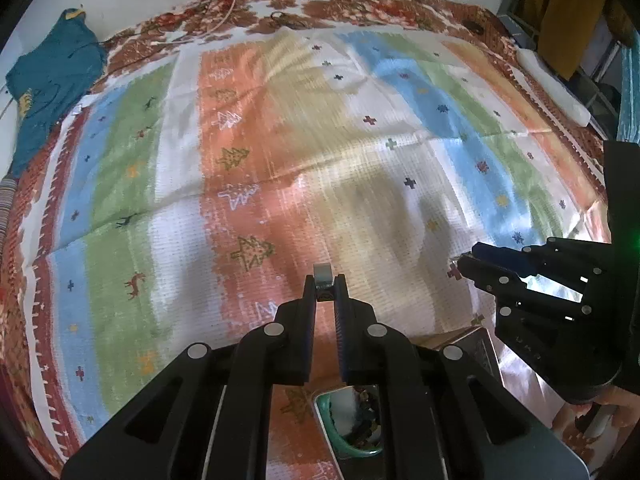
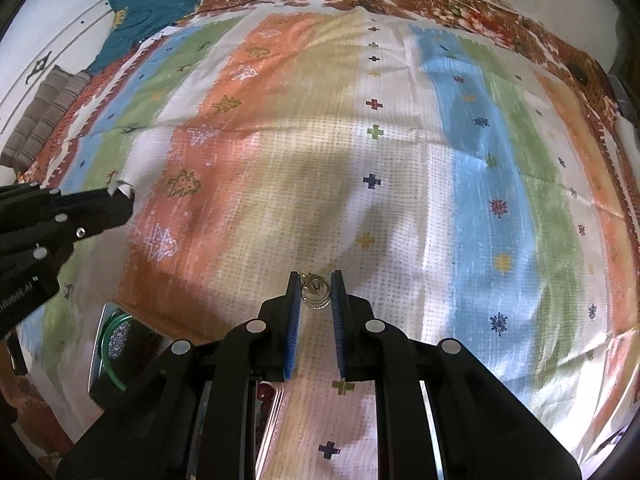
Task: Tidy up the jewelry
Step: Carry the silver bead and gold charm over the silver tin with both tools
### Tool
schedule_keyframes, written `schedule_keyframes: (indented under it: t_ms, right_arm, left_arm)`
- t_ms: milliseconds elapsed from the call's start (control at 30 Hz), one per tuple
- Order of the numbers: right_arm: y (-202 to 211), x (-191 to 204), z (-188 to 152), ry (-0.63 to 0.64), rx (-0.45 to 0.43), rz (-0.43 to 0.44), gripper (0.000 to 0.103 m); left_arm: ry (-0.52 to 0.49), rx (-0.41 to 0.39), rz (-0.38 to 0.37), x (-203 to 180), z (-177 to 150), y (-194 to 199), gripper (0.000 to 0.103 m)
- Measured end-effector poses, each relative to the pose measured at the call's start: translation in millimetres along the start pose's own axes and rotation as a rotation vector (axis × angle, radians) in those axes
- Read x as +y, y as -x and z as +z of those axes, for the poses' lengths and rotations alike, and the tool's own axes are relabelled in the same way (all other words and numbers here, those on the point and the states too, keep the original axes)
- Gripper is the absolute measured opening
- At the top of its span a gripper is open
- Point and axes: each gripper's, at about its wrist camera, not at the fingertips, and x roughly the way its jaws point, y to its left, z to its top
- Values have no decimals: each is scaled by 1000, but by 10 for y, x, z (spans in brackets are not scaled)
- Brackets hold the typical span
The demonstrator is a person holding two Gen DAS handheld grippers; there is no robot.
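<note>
My left gripper is shut on a small grey-white tag-like piece at its fingertips, held above the striped cloth. My right gripper is shut on a gold jewelry piece with rings hanging between its blue pads. In the left wrist view the right gripper shows at the right. In the right wrist view the left gripper shows at the left with the pale piece at its tip. A tray with a green rim holding jewelry lies under the left gripper.
A metal tray with a green bangle and dark beads lies at the lower left of the right wrist view. A teal garment lies at the far left. A white roll lies at the far right edge.
</note>
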Motion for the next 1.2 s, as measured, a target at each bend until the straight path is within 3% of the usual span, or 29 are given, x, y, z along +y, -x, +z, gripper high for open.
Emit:
schedule_keyframes:
  t_ms: [767,1200]
  right_arm:
    - [351,127,-231,33,-57,30,16]
    - [542,266,-441,68,-79,55,16]
  left_arm:
    - [-11,-73,-23,8,-276,414,8]
    - [-56,-99,-39,-177,-513,621,8]
